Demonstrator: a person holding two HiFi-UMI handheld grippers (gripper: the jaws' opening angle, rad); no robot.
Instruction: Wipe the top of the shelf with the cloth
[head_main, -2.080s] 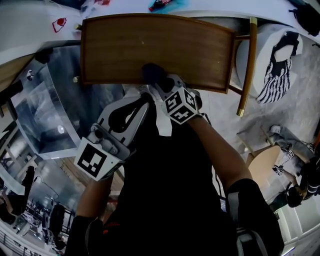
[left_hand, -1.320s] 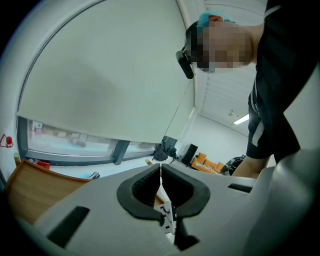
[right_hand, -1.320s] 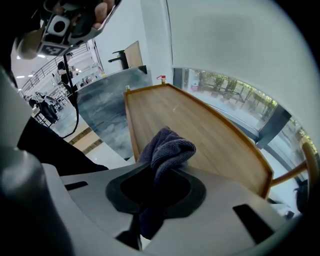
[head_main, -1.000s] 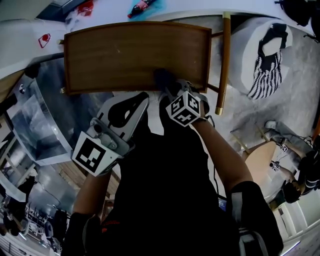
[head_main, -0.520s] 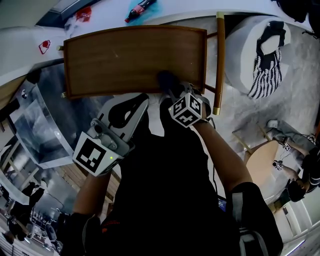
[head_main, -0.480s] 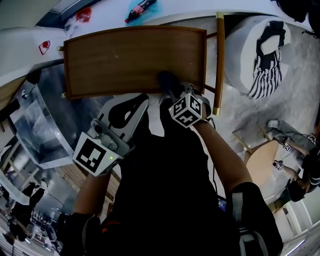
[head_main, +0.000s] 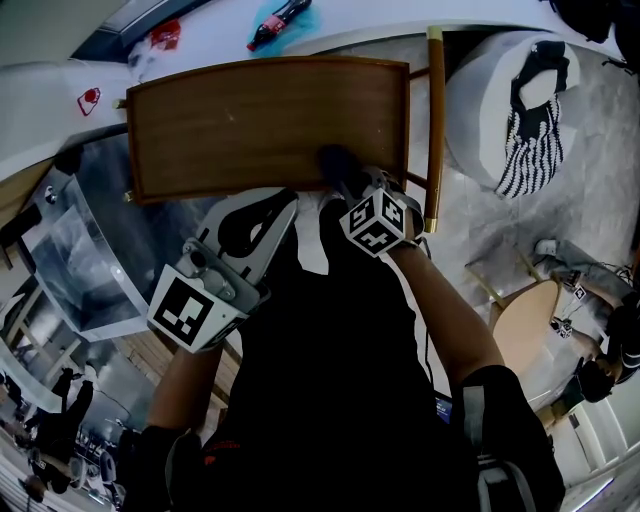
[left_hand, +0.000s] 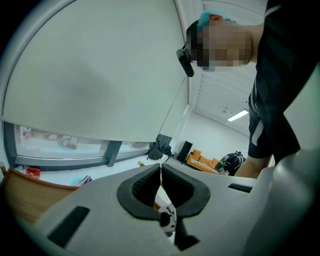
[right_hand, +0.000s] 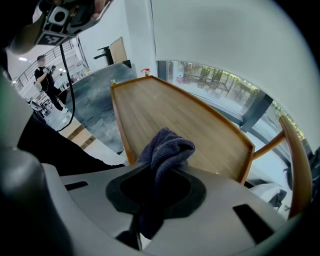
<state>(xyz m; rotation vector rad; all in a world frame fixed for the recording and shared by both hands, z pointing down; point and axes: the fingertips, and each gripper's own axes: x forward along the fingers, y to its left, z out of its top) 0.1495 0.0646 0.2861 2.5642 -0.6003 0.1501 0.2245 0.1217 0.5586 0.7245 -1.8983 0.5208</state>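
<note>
The wooden shelf top (head_main: 250, 120) with a raised rim lies below me; it also fills the right gripper view (right_hand: 170, 117). My right gripper (head_main: 345, 180) is shut on a dark grey-blue cloth (right_hand: 165, 147), whose bunched end (head_main: 333, 163) rests on the shelf's near edge, toward its right end. My left gripper (head_main: 262, 205) is held back from the shelf near my body, tilted upward, its jaws closed together with nothing between them (left_hand: 160, 175).
A wooden post (head_main: 434, 130) stands at the shelf's right end. A white round seat with a striped cloth (head_main: 530, 110) is to the right, a glass-topped surface (head_main: 90, 250) to the left. A bottle (head_main: 280, 20) lies beyond the shelf.
The right gripper and cloth have slid right along the shelf's near edge, from about the middle to near the right end. The left gripper has kept its place.
</note>
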